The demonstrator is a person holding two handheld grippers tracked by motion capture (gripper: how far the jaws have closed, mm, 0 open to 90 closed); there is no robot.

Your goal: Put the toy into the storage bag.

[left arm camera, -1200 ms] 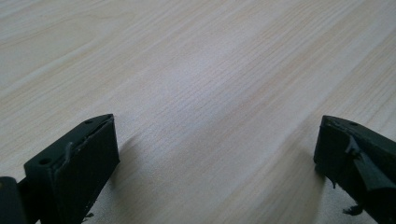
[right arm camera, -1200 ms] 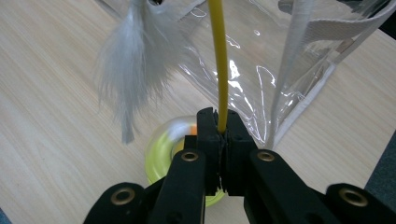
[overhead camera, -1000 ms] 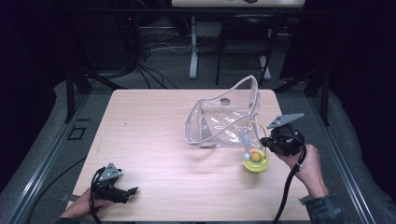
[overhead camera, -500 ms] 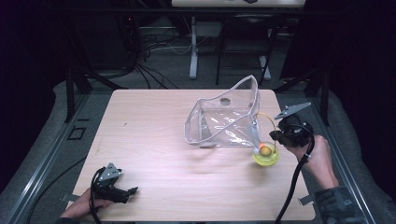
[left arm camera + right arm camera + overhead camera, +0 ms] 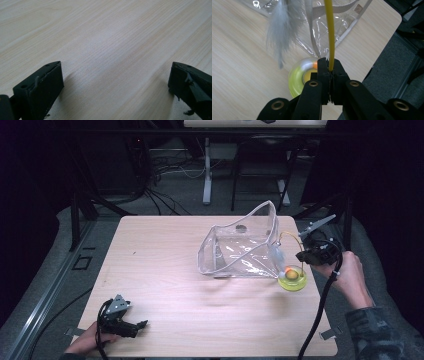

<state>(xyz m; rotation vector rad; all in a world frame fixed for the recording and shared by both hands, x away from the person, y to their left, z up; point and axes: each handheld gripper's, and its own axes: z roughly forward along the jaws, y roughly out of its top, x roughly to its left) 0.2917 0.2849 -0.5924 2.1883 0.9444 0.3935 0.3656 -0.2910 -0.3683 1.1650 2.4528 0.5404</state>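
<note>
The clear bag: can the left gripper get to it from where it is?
Probably yes. The left gripper sits open at the table's near corner, and bare wood lies between it and the clear bag.

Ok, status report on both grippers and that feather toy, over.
Right gripper shut on the yellow wand of the feather toy, feather dangling. Left gripper open, resting on the table. Clear bag right beside the toy's yellow-green base.

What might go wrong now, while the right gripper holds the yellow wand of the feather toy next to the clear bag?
1. The right gripper pinches the thin yellow wand only at its jaw tips, so it may slip or twist.
2. The feather hangs against the clear bag and could catch on it.
3. The yellow-green base sits near the table edge and might be pulled off.
</note>
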